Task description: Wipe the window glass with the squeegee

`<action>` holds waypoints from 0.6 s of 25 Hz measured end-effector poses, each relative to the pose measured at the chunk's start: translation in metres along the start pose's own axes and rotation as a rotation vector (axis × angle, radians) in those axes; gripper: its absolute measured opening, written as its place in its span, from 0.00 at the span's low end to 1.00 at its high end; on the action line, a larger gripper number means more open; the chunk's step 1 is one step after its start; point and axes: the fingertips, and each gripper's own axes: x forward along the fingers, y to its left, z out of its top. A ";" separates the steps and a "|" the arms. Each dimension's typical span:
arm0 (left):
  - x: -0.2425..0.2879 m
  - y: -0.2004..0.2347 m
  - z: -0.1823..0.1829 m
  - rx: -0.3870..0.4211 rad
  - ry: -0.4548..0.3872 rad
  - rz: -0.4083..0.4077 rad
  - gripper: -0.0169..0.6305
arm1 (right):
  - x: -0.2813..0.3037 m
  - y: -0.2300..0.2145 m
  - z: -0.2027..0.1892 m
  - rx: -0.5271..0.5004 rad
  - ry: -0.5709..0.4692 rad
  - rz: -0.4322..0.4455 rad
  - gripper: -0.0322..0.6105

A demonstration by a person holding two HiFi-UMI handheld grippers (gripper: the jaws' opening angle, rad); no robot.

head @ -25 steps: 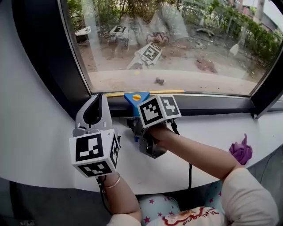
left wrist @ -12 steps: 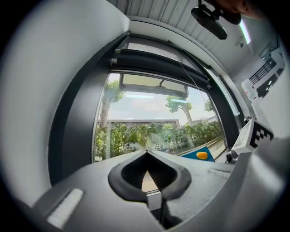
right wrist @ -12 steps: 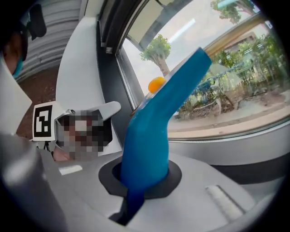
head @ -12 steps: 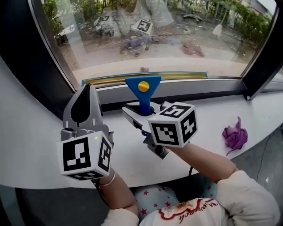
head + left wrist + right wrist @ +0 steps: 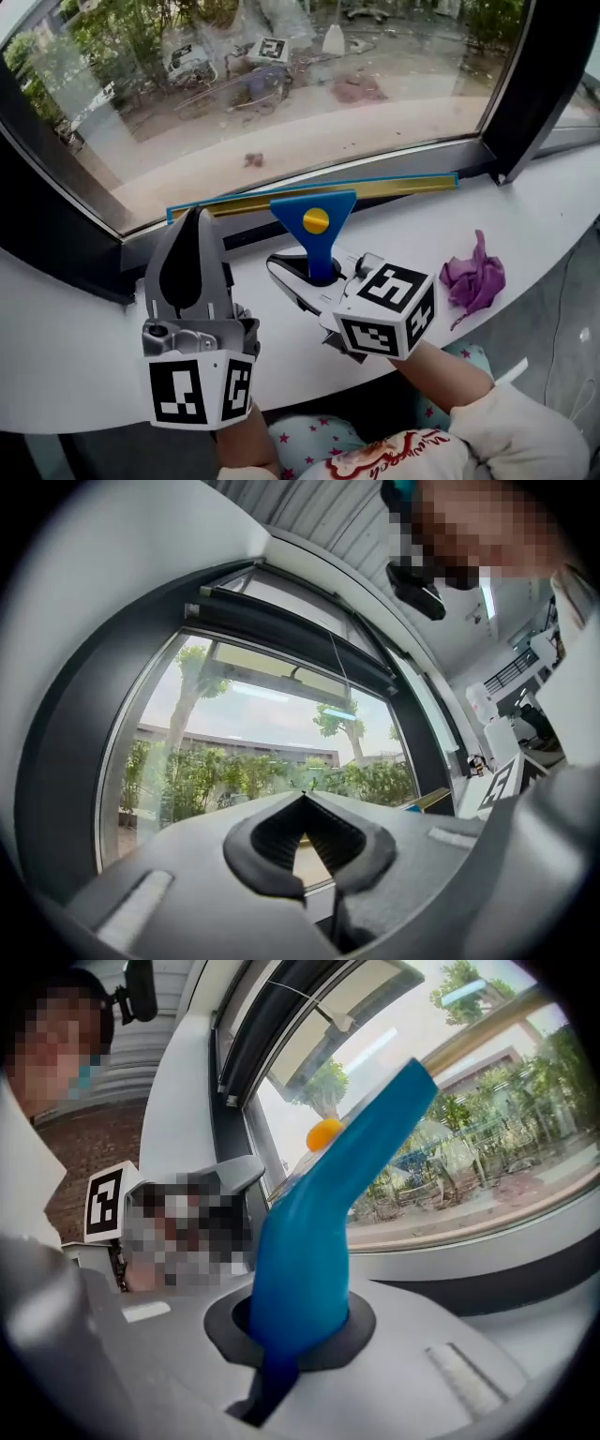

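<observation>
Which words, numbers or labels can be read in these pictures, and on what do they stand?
None can be read.
Left tool cube and right tool cube: square marker patterns only, no letters.
Squeegee: no label shows.
Shirt print, red script: cut off, too blurred to read.

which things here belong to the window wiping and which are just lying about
In the job: squeegee, gripped by the right tool; window glass.
Lying about: purple cloth on the white ledge; left tool, shut and empty.
</observation>
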 end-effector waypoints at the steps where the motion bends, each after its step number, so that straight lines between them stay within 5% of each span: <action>1: 0.001 -0.009 -0.002 0.026 0.014 0.013 0.03 | -0.009 -0.002 -0.004 -0.003 0.012 0.000 0.09; 5: -0.004 -0.036 -0.016 0.107 0.046 0.129 0.03 | -0.055 -0.011 -0.009 -0.066 0.065 -0.042 0.09; 10: -0.029 -0.057 -0.002 0.000 0.219 0.264 0.03 | -0.140 0.001 0.024 -0.117 0.164 -0.160 0.09; 15: -0.018 -0.140 0.119 -0.008 0.281 0.081 0.03 | -0.221 0.048 0.136 -0.097 0.201 -0.134 0.09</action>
